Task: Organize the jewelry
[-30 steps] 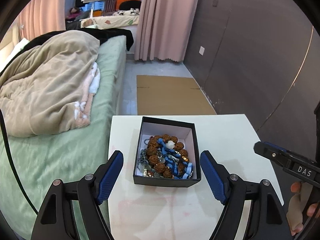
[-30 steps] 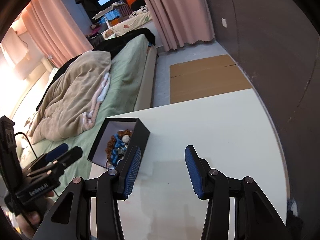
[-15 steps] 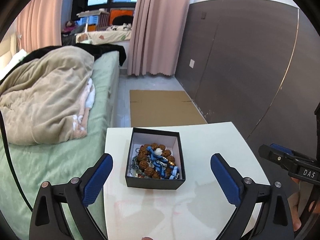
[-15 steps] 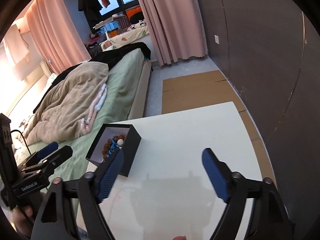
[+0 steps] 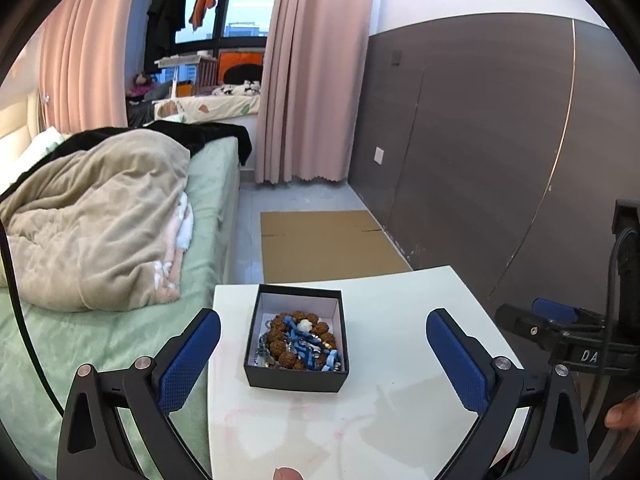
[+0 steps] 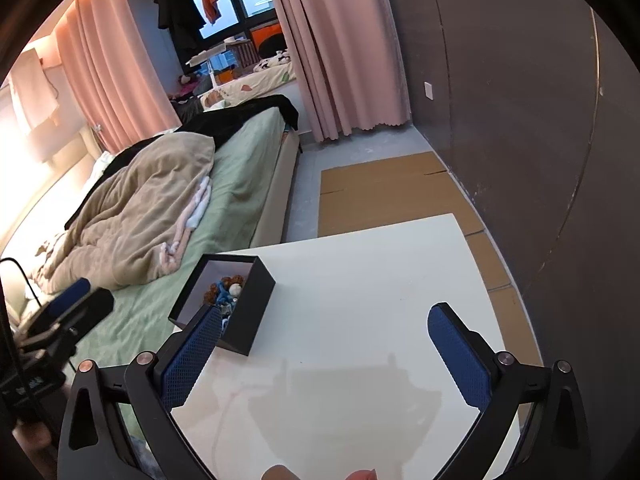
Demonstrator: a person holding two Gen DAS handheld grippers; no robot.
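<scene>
Jewelry (image 5: 298, 340): tangled heap of brown beads, blue cord and metal chain inside black box (image 5: 296, 376), left of centre on white tabletop (image 5: 400, 420). Box long axis near to far. Left gripper (image 5: 323, 350) and right gripper (image 6: 325, 346): fingers just spread wide, released, holding nothing. Step judged finished or barely begun; next, pick single pieces without snagging.

Bedroom: bed (image 5: 208, 184), curtains (image 5: 304, 80)

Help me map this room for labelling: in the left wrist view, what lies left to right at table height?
Bed → left gripper's left finger → black jewelry box → its right finger → right gripper.
</scene>
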